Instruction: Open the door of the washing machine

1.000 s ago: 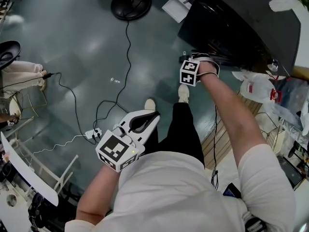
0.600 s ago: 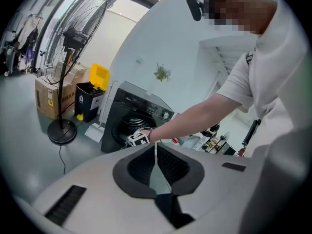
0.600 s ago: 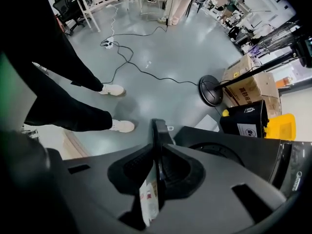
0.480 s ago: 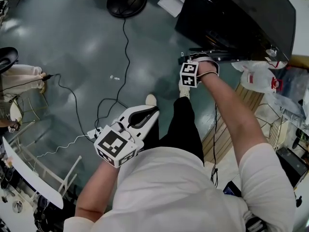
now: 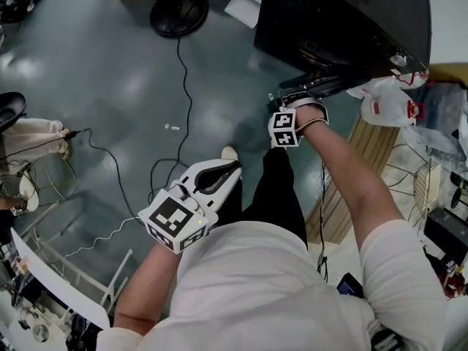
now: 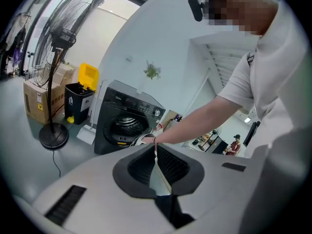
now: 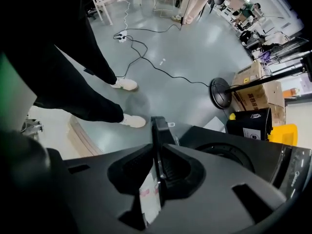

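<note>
Above the grey floor, my right hand-held gripper pinched the door by its edge to swing it off the washer, jaws just easing apart. The door seemed ajar. My left hand-held gripper hung pressed together, empty, unneeded.

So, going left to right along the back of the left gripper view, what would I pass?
Cardboard box → black bin with a yellow lid → washing machine → distant person in red. The standing fan overlaps the box, so I left it out.
</note>
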Demonstrator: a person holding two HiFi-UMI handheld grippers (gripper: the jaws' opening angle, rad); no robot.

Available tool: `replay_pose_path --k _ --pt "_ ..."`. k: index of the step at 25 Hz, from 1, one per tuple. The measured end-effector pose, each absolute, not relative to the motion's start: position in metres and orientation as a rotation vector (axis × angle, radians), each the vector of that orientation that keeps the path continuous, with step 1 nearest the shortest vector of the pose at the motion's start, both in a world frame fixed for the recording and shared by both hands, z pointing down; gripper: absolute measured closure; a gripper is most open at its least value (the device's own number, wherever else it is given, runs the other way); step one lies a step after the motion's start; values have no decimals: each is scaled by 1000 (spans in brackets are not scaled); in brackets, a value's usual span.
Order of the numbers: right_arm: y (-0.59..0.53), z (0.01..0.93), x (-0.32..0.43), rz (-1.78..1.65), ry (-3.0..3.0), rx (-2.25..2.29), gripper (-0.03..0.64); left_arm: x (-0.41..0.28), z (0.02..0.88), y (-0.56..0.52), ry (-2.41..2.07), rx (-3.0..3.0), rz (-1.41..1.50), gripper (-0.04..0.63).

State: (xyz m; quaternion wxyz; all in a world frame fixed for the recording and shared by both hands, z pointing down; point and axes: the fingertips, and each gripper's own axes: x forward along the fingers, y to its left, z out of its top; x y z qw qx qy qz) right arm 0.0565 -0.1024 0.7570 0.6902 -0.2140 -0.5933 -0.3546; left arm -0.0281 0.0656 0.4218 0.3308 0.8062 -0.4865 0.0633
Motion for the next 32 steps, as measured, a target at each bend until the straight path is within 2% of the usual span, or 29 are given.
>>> replay_pose_path --k 32 --pt "-27 758 209 -854 -1258 -521 535 32 425 61 -930 2296 296 571"
